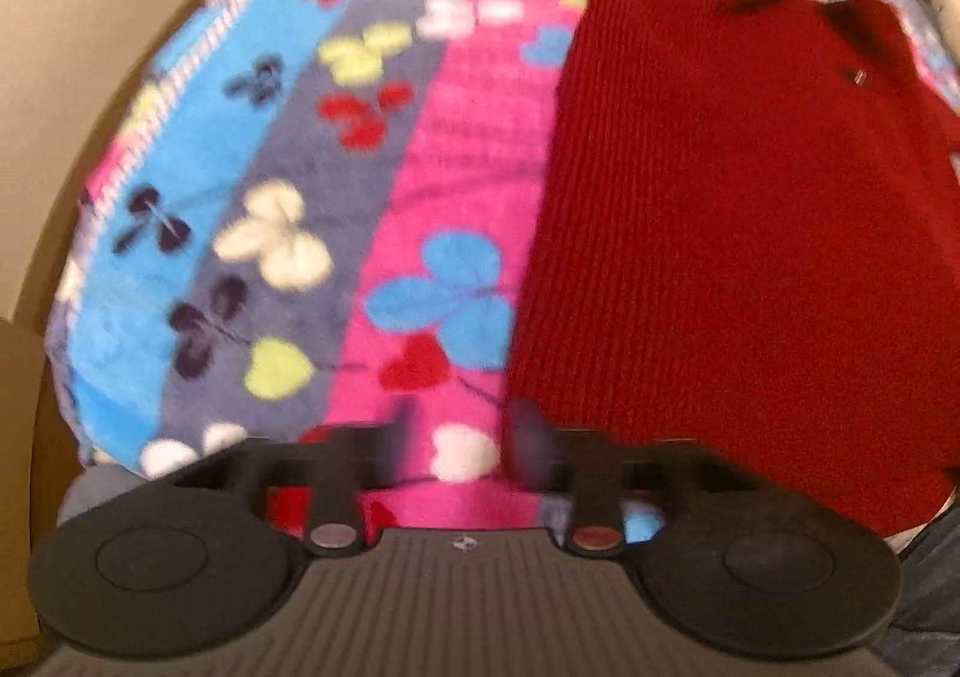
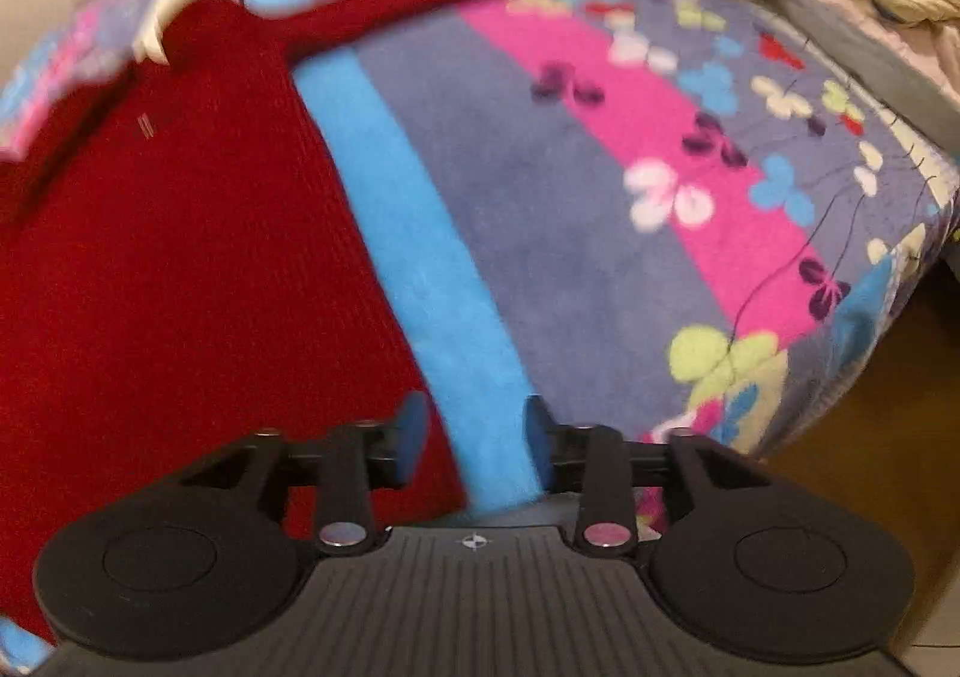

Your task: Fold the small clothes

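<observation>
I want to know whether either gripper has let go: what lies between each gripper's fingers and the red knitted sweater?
Nothing is gripped. Left wrist view: left gripper open over butterfly-patterned fleece blanket, red knitted sweater beside it. Right wrist view: right gripper open over the blanket's blue stripe.

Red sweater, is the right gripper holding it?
No, the right gripper is open with nothing between its fingers; the red sweater lies flat on the blanket.

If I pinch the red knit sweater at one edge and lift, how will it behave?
The red knit sweater lies flat and limp, so it will probably drape and sag from a single pinch point. Its thick ribbed knit suggests some weight for its size, and it may stretch. The fleecy butterfly blanket under it will likely cling, so pushing may bunch it rather than slide it.
</observation>
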`<state>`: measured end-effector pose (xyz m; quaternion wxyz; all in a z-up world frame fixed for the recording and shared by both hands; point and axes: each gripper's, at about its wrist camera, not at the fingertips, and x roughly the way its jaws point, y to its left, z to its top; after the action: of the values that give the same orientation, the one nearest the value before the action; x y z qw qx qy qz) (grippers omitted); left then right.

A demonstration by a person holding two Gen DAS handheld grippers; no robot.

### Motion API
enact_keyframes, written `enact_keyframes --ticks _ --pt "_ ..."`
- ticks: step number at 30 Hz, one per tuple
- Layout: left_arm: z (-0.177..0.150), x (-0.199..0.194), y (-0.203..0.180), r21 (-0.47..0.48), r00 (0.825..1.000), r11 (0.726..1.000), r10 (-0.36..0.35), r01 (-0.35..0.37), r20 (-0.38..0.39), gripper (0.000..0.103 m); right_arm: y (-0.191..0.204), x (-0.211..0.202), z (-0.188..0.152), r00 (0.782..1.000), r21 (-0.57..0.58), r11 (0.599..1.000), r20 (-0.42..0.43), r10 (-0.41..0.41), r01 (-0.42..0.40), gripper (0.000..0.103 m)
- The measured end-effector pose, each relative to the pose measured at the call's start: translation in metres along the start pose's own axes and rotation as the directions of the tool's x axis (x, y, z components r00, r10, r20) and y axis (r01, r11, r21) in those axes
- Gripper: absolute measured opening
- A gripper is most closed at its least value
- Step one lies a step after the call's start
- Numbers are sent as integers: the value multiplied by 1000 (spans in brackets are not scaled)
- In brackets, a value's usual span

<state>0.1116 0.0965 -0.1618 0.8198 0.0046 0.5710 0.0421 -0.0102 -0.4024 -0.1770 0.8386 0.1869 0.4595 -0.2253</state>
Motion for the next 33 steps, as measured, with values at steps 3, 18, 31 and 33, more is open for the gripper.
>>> enact_keyframes --ticks 3,18,31,33 --pt "-5 -38 -6 24 992 999 25 -28 123 100 13 -40 3 993 -44 997 95 73 -69 60" --pt "-71 -17 -23 147 981 982 94 -119 171 103 43 -88 -39 974 -141 974 122 194 -176 74" --pt "-65 39 -36 236 992 969 39 -66 118 101 75 -67 -71 961 -204 942 16 276 -267 77" --pt "-60 36 -32 210 991 976 24 -50 129 100 74 -67 -72 962 -199 944 9 272 -264 77"
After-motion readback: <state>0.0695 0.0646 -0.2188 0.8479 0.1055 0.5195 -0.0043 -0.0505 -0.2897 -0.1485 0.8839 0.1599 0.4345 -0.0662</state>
